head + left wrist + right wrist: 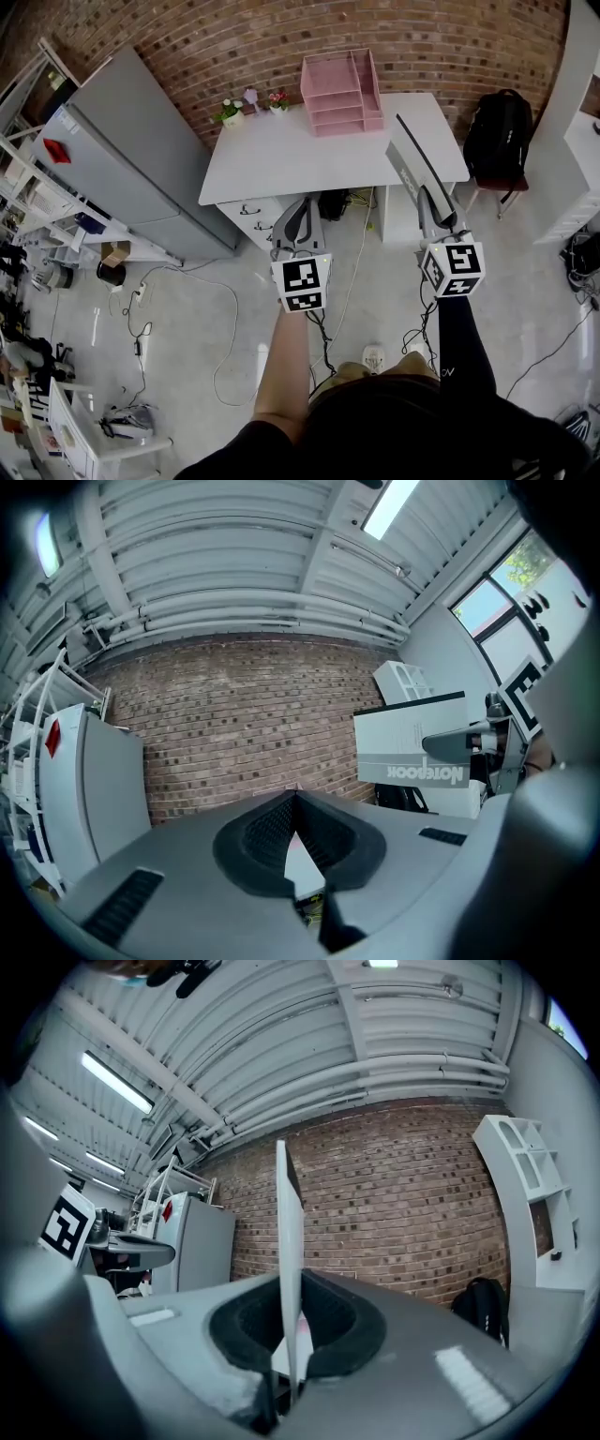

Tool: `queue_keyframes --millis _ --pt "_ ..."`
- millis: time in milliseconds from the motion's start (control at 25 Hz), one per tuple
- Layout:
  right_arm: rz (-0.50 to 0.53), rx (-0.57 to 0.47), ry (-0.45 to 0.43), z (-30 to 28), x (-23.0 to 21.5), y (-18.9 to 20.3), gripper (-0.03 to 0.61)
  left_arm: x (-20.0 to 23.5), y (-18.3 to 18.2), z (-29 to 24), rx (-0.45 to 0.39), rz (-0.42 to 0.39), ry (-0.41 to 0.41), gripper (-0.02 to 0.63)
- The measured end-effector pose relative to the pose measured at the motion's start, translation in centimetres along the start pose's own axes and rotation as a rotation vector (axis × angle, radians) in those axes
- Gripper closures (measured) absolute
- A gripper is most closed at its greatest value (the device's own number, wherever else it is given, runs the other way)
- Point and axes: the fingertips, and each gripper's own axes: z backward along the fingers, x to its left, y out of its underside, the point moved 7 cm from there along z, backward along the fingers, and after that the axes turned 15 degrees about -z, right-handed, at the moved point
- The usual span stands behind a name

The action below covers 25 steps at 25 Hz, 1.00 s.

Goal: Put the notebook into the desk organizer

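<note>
My right tool (pixel 427 199) grips the notebook (pixel 410 161) upright on edge, centre right, presumably for a firm carry toward the pink desk organizer (pixel 342 92) at top centre. My left tool (pixel 301 208) is closed and empty.

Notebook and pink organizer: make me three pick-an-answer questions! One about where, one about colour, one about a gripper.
1. Where is the desk organizer? A on the floor; B at the back of the white desk; C on a shelf.
2. What colour is the backpack? A red; B yellow; C black.
3. The right gripper is: A shut on the notebook; B open, empty; C shut on a flower.
B: it stands at the desk's back edge. C: dark all over. A: its jaws pinch the upright notebook.
</note>
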Motion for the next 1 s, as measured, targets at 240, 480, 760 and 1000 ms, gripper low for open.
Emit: queue_keyframes --millis 240,480,760,1000 --pt "-0.013 -0.007 -0.013 -1.5 -0.6 0.0 0.571 0.2 -0.4 -1.2 -0.007 -0.024 -0.001 0.606" --pt "-0.016 -0.007 -0.040 -3.3 -0.4 -0.1 0.571 1.4 -0.3 -2.2 0.006 -0.038 -0.024 0.606" --pt "-0.037 -0.009 -0.044 -6.8 -0.5 0.8 0.571 2.6 0.8 -4.7 0.008 -0.052 -0.013 0.606" --pt "-0.031 -0.004 -0.036 -11.3 -0.7 2.2 0.571 4.5 2.2 -8.9 -0.013 -0.050 0.004 0.606"
